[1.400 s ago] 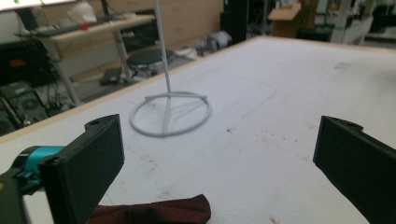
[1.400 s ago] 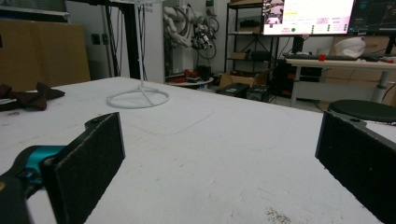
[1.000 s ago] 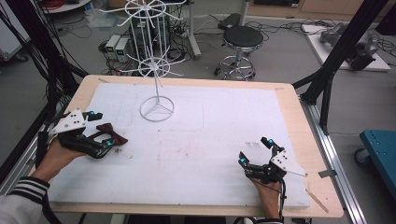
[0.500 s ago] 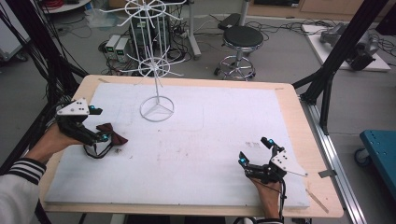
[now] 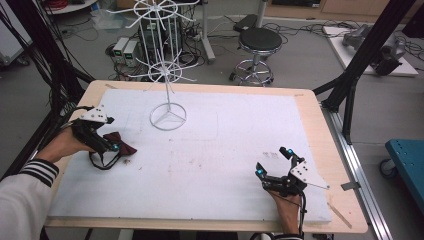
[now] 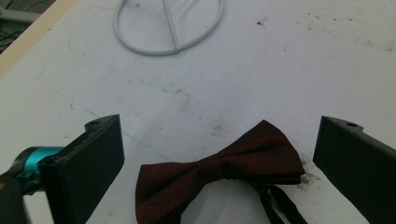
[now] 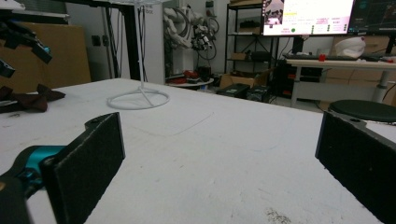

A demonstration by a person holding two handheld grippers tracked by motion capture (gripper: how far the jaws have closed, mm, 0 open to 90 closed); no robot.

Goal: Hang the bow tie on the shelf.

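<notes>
A dark red bow tie (image 5: 125, 147) lies flat on the white mat (image 5: 240, 130) near the left edge, its black strap (image 5: 102, 162) looped toward the person. My left gripper (image 5: 114, 146) is open and tilts down over it. In the left gripper view the bow tie (image 6: 219, 172) sits on the mat between the two spread jaws, touching neither. My right gripper (image 5: 272, 161) rests open at the mat's front right with nothing between its jaws. From the right gripper view, the bow tie (image 7: 28, 100) and left gripper (image 7: 23, 46) appear far off at the left.
A white wire rack stands on a ring base (image 5: 168, 117) at the mat's back left, just beyond the bow tie; the ring (image 6: 159, 52) is close ahead of the left gripper. A black stool (image 5: 260, 40) and cabling stand behind the table. The wooden table edge (image 5: 332, 145) borders the mat.
My left gripper has lifted slightly and turned to point down at the bow tie. The bow tie and the right gripper have not moved.
</notes>
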